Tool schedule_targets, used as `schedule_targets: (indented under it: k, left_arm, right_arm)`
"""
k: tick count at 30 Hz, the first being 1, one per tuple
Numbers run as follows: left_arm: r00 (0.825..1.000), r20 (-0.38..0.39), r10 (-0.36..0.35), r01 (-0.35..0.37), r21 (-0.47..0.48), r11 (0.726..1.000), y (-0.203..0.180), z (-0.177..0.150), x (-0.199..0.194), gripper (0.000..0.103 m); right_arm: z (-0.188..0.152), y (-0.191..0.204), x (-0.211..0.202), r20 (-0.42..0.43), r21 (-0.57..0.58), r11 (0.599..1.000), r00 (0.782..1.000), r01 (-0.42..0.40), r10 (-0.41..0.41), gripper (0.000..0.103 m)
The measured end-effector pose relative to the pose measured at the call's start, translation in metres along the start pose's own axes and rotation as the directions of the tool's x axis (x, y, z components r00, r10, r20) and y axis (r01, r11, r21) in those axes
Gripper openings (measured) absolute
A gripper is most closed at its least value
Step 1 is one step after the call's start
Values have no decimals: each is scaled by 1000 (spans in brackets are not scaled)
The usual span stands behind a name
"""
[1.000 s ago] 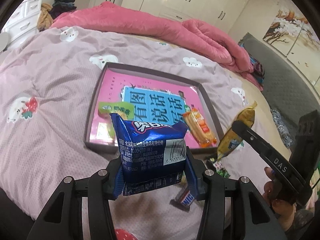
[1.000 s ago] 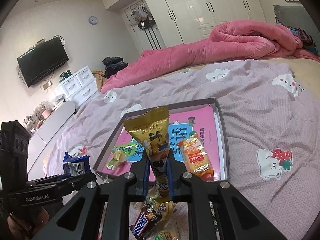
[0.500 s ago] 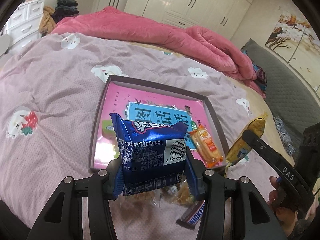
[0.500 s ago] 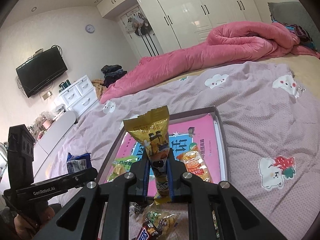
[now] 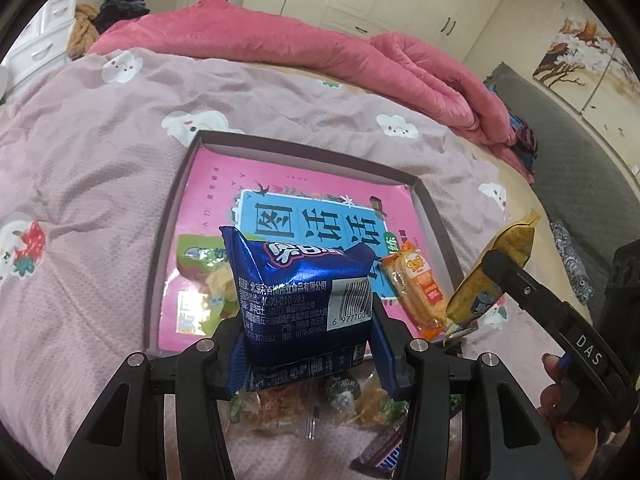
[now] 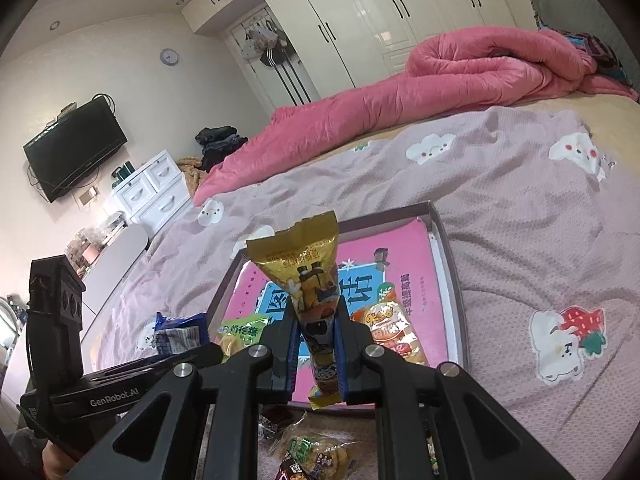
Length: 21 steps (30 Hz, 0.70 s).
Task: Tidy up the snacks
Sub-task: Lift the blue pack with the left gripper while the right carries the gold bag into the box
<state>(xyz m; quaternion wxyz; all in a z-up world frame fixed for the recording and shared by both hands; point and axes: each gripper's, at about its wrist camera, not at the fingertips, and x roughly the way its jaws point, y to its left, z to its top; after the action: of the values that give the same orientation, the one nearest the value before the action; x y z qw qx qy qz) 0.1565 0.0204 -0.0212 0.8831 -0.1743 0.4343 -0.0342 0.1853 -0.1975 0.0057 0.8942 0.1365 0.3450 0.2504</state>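
1. We find the left hand-held gripper clamped on a blue biscuit packet, raised over the near edge of the tray on the bed.
2. Green packet and orange packet lie inside the tray.
3. The right hand-held gripper grips an upright gold snack bag.

**Right wrist view: gold packet clamped above tray**

Right gripper pinches a tall gold snack packet, upright, centre frame. Behind it, a shallow tray with pink lining on the mauve bedspread; an orange cracker pack and a green packet lie inside. Lower left, the left gripper carries a blue packet. Loose snacks at bottom edge.
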Motion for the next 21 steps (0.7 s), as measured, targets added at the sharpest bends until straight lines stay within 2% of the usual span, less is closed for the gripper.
schedule_targets:
  k: [21]
  left_arm:
    - [998,-58,37,-34,54,998,-6,2,38,52]
  right_arm:
    - [-8,0,41,-129,-15,1000,991,27,-29,16]
